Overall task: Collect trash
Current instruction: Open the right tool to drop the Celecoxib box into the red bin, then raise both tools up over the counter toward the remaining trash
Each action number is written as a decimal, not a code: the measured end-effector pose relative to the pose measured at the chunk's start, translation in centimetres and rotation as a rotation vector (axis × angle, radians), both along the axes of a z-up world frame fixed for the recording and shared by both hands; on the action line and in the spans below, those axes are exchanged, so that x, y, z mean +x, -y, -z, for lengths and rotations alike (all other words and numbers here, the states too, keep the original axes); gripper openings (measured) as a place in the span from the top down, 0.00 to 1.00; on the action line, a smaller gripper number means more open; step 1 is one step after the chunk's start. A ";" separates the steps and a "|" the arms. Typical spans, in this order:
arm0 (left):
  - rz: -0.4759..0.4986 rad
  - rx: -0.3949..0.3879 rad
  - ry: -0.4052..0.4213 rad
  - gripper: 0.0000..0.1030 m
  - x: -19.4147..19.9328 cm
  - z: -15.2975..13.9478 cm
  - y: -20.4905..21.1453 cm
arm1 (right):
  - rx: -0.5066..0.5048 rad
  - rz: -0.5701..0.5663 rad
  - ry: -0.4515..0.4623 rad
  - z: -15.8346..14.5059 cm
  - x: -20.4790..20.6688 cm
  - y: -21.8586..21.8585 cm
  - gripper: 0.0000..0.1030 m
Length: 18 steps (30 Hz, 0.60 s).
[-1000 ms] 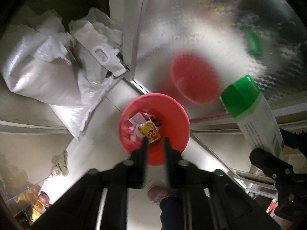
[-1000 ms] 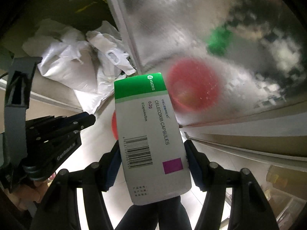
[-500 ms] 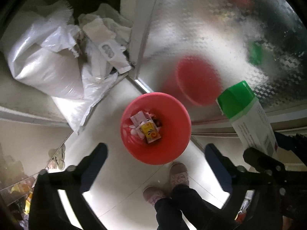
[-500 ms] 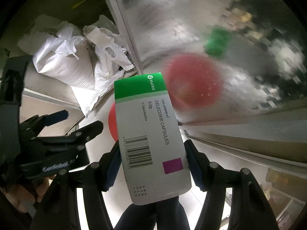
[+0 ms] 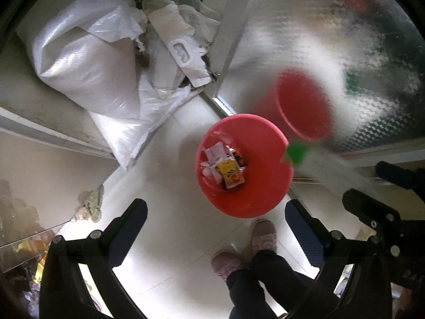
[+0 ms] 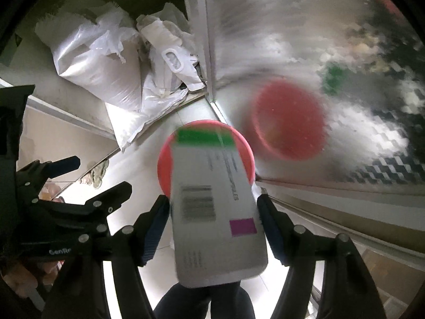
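Above the round red plastic bin (image 5: 245,168) on the tiled floor (image 5: 170,228), the right gripper (image 6: 213,210) has just spread, releasing the blurred green-topped white medicine carton (image 6: 217,210), while the left gripper (image 5: 216,212), now wide apart, holds nothing.

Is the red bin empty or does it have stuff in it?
Not empty. The red bin holds a small pile at its bottom: white wrappers and a yellow packet. Most of it is unfilled.

Pale floor (image 5: 164,252), red bin (image 5: 255,199), white sacks (image 5: 87,61)
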<state>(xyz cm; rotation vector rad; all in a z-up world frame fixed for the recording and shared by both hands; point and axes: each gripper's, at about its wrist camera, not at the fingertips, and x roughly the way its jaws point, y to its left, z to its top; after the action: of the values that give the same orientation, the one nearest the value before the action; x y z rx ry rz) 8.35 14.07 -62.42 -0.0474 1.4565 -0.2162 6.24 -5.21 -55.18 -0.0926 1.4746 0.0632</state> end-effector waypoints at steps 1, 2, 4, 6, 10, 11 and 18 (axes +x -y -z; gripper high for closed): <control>-0.006 0.004 0.001 0.00 0.0 -0.1 -0.2 | -0.005 -0.002 -0.007 0.2 0.0 0.0 0.23; -0.011 0.000 0.001 0.00 -0.1 -0.2 -0.4 | -0.010 -0.001 -0.011 0.2 0.0 0.0 0.15; -0.022 -0.003 0.001 0.00 -0.3 -0.8 -0.6 | -0.003 -0.006 -0.011 0.0 -0.1 -0.1 0.10; -0.029 0.001 0.006 0.00 -0.6 -1.9 -0.9 | -0.007 -0.016 -0.004 -0.7 -0.3 -0.3 0.05; -0.051 0.022 0.024 0.00 -1.7 -5.5 -1.7 | -0.006 -0.061 0.037 -3.4 -0.8 -0.9 0.01; -0.053 0.030 0.022 0.00 -2.0 -6.6 -1.9 | -0.006 -0.073 0.044 -4.3 -1.0 -1.1 0.01; -0.101 0.065 0.142 0.00 -4.2 -19.2 -3.6 | 0.008 -0.133 0.138 -14.4 -2.2 -2.4 0.01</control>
<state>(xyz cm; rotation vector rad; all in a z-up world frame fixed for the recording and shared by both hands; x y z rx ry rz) 4.14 17.72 -43.26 -0.0515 1.3145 -0.0880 4.05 -2.81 -40.82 -0.1849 1.3287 0.1679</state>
